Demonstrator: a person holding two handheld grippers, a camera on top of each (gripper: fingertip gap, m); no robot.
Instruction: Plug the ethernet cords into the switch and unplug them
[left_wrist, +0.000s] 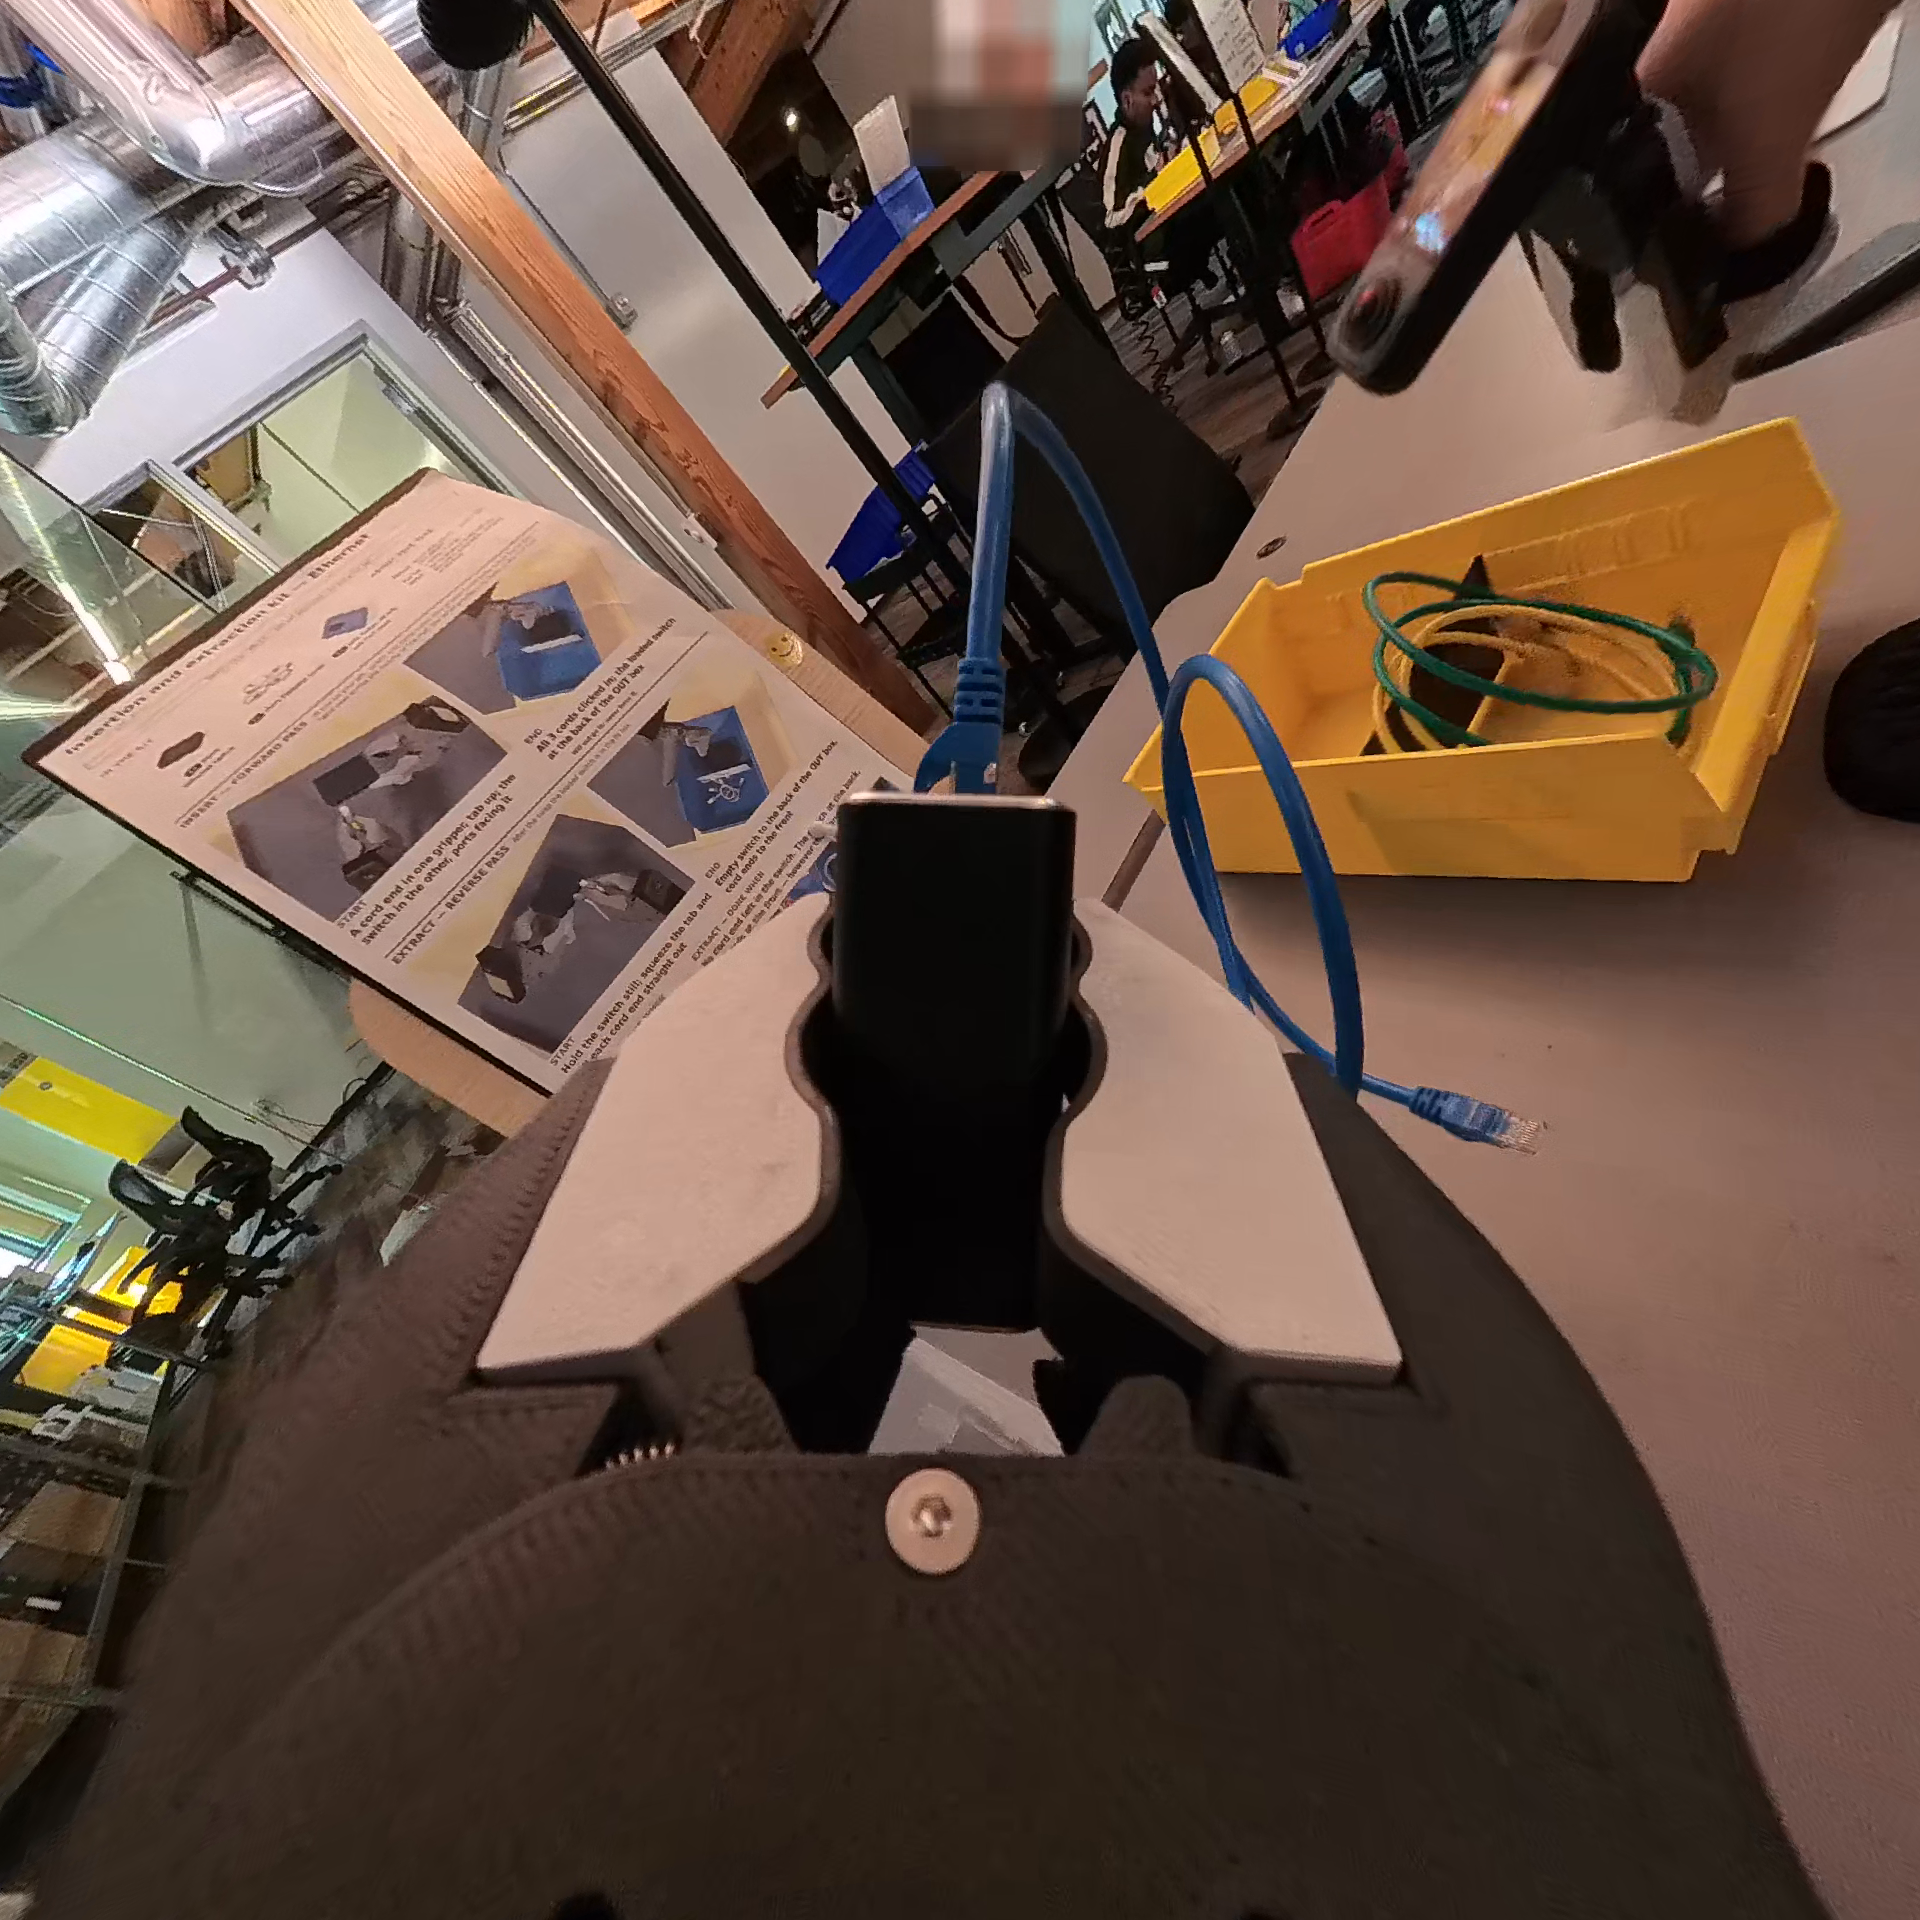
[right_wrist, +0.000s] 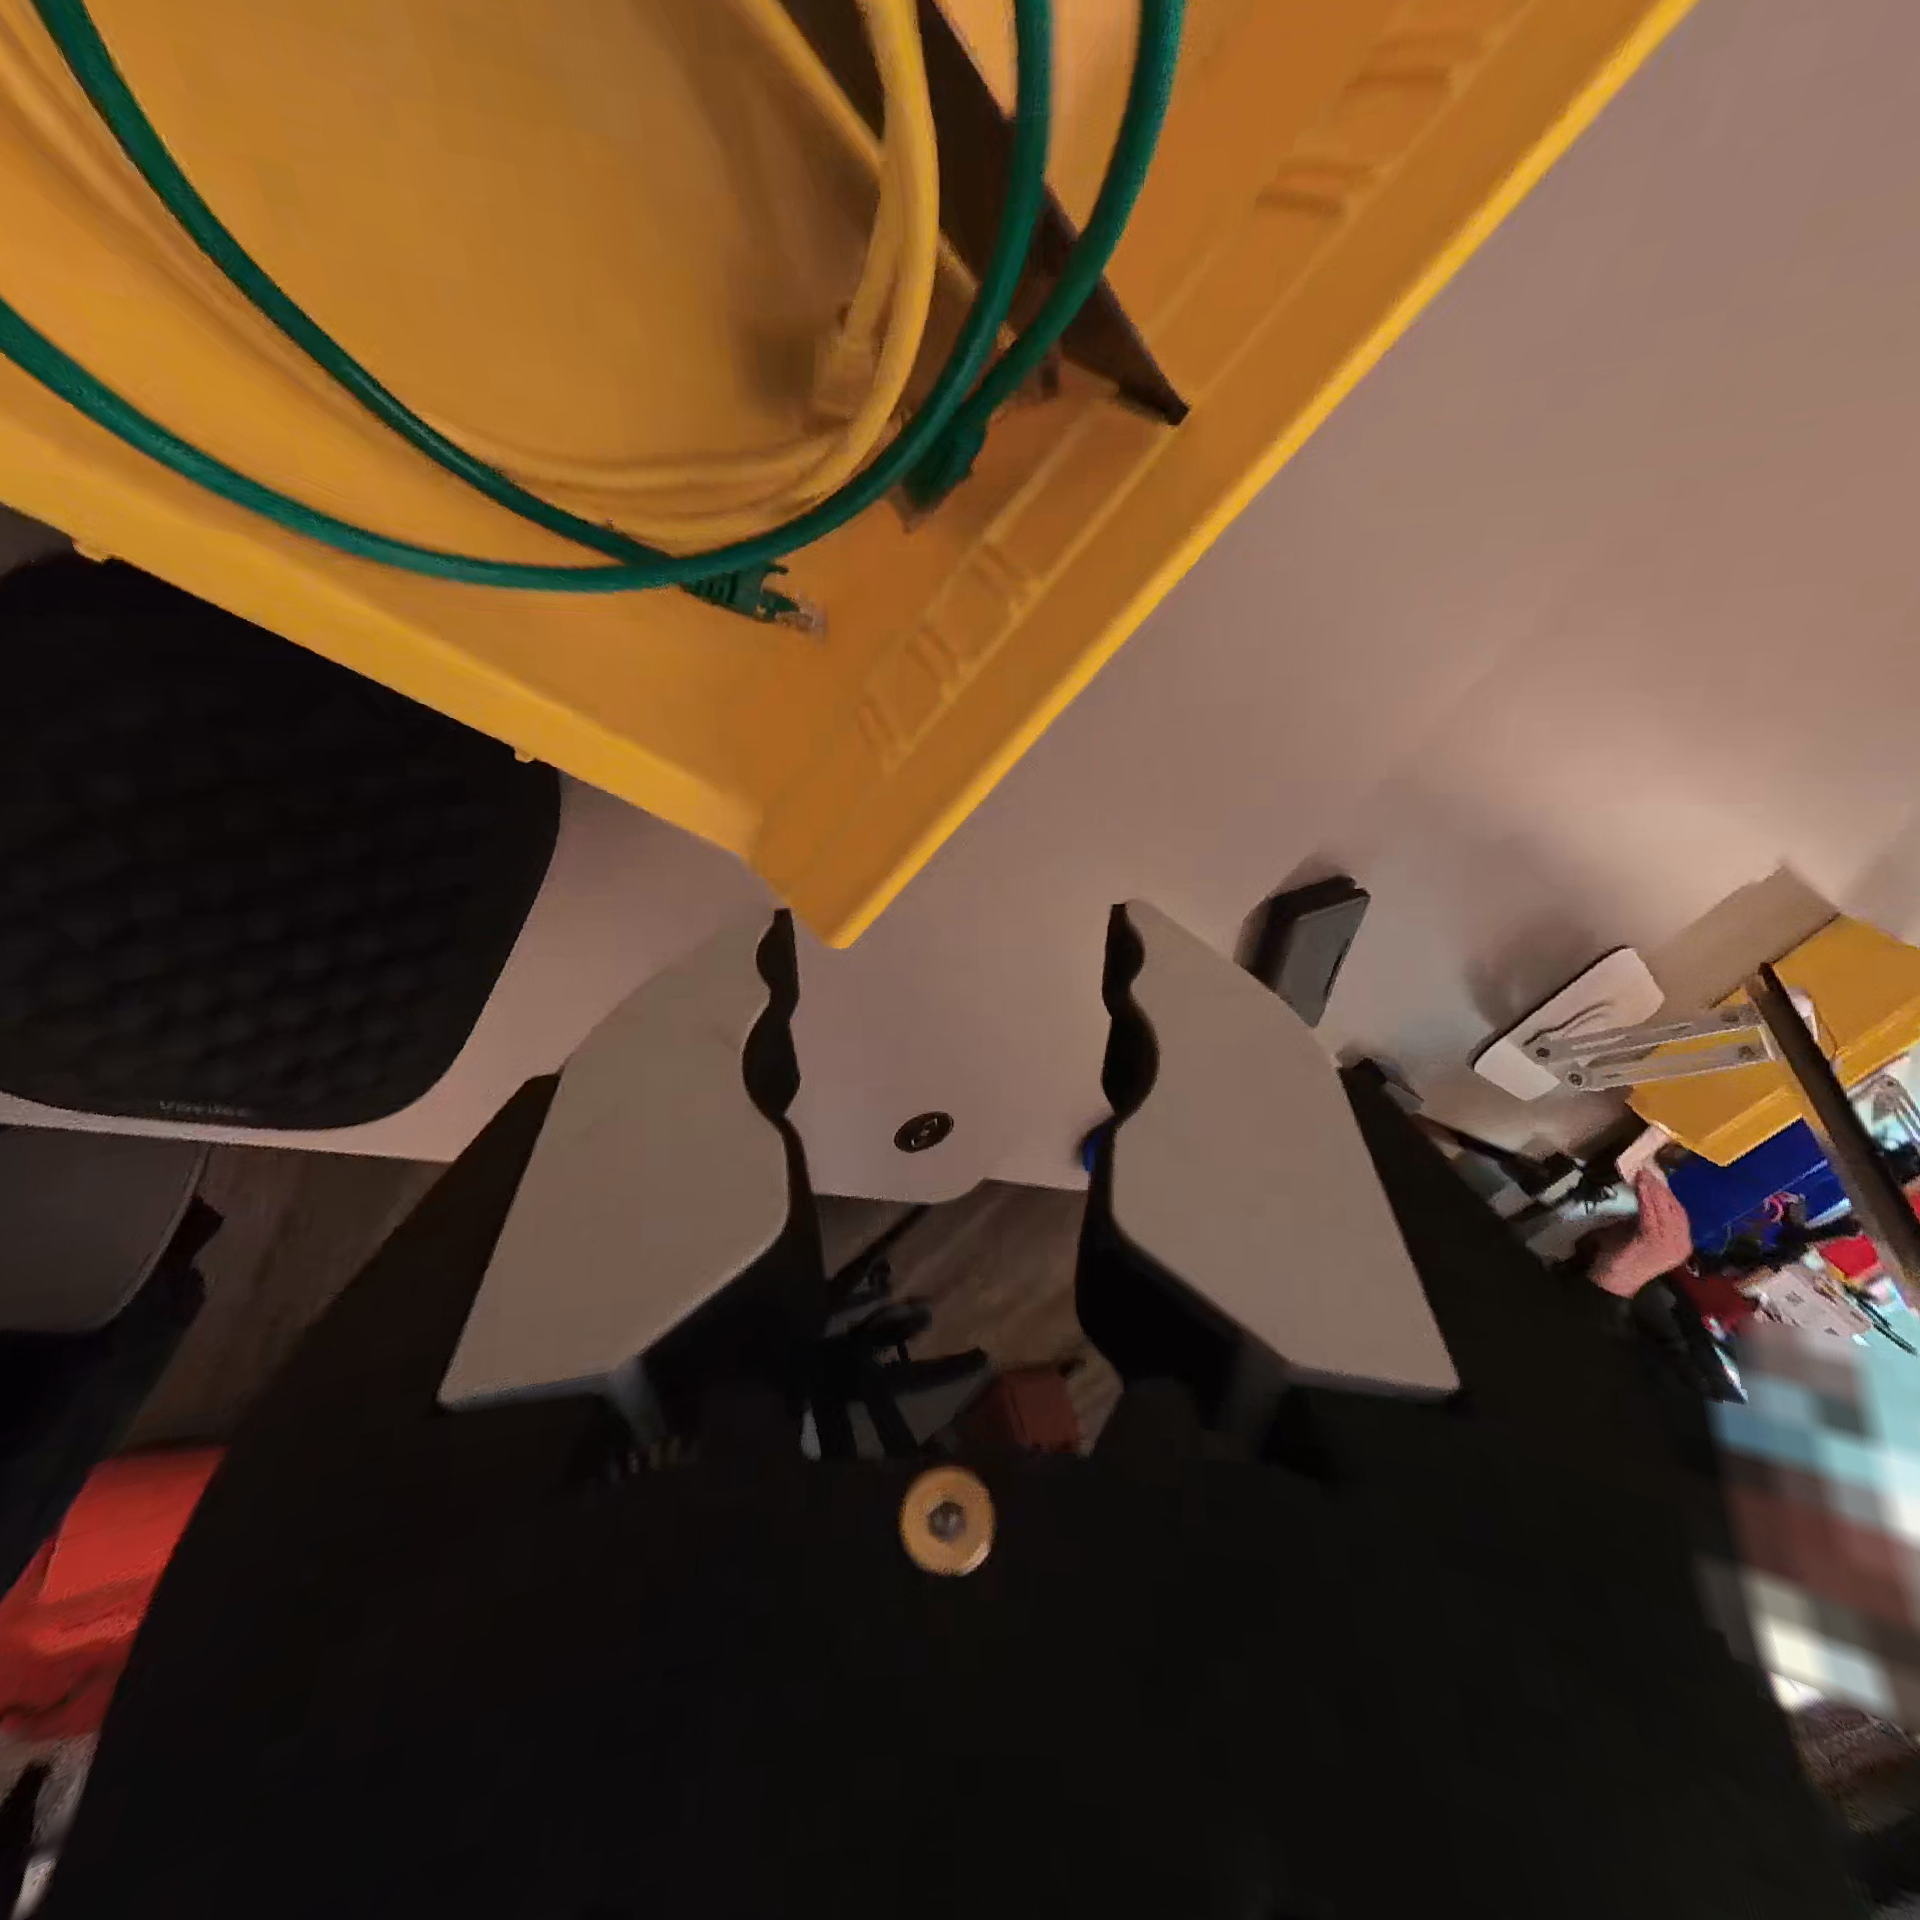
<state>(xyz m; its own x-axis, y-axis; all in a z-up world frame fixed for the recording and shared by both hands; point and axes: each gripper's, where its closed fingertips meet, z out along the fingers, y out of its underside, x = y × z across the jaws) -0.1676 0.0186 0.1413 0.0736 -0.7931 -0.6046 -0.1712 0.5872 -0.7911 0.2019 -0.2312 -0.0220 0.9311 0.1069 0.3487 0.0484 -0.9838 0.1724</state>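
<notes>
My left gripper (left_wrist: 954, 956) is shut on the black switch (left_wrist: 951, 925), held up above the table edge. A blue ethernet cord (left_wrist: 1262, 831) has one plug (left_wrist: 971, 727) at the switch's far face; whether it is seated is hidden. Its other plug (left_wrist: 1486, 1120) lies free on the table. A green cord (left_wrist: 1538, 655) and a yellow cord (left_wrist: 1455, 644) lie coiled in the yellow bin (left_wrist: 1455, 821). My right gripper (right_wrist: 951, 935) is open and empty, just off a corner of the yellow bin (right_wrist: 935, 727), near the green cord (right_wrist: 520, 561) and the yellow cord (right_wrist: 883, 312). It also shows in the left wrist view (left_wrist: 1631, 343), above the bin.
An instruction sheet on a wooden board (left_wrist: 436, 769) stands left of the switch. A black mat (right_wrist: 229, 862) lies beside the bin. A small dark block (right_wrist: 1304, 940) and a white object (right_wrist: 1558, 1029) sit near the table edge. Tables, blue bins and a seated person (left_wrist: 1132, 145) are behind. Tip to tip, the grippers are about 50 cm apart.
</notes>
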